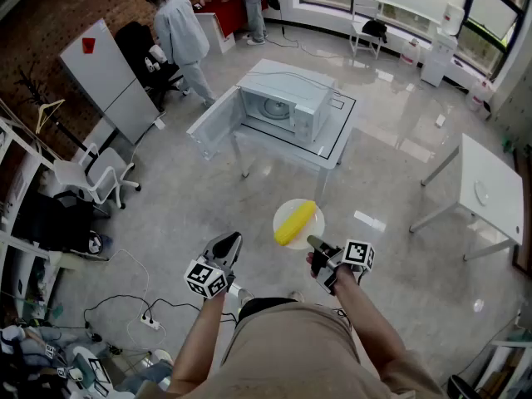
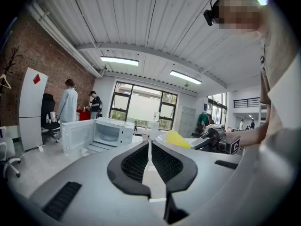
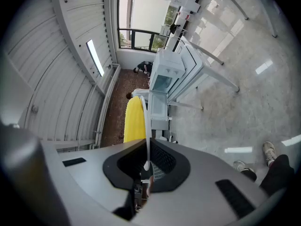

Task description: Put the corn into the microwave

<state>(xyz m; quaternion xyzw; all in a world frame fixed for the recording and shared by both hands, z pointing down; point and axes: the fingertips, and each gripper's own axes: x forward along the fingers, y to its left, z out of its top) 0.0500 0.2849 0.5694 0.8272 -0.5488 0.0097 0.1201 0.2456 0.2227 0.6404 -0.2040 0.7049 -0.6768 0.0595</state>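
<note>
Carrying plate [image 1: 315, 219] by near rim in right gripper [image 1: 314, 242]. In right gripper view, same gripper [image 3: 146, 166] clamped on the plate [image 3: 147, 121], seen edge-on as a thin white line running up from between the pads. Yellow corn [image 1: 295, 223] lying on the plate, diagonal in head view, touched by neither gripper; in right gripper view, corn [image 3: 134, 119] just left of the plate edge. Holding left gripper [image 1: 230, 241] near the plate's left side, apart from it. In left gripper view, same gripper [image 2: 149, 147] with pads pressed together, nothing between. Plate and corn over bare floor [image 1: 391, 148], well short of microwave [image 1: 287, 98]. Microwave on white table [image 1: 342, 135], door [image 1: 212, 125] swung wide open toward head view's left, cavity facing the plate, turntable [image 1: 270, 106] visible inside. Corn not in yet. From left gripper view: microwave [image 2: 110, 132] ahead at left with door open, corn [image 2: 178, 139] and right gripper [image 2: 214, 138] at right. Further off in head view: person [image 1: 179, 32] by the brick wall [image 1: 50, 23], white board [image 1: 112, 77], chair [image 1: 96, 177], second table [image 1: 490, 185] at right.
</note>
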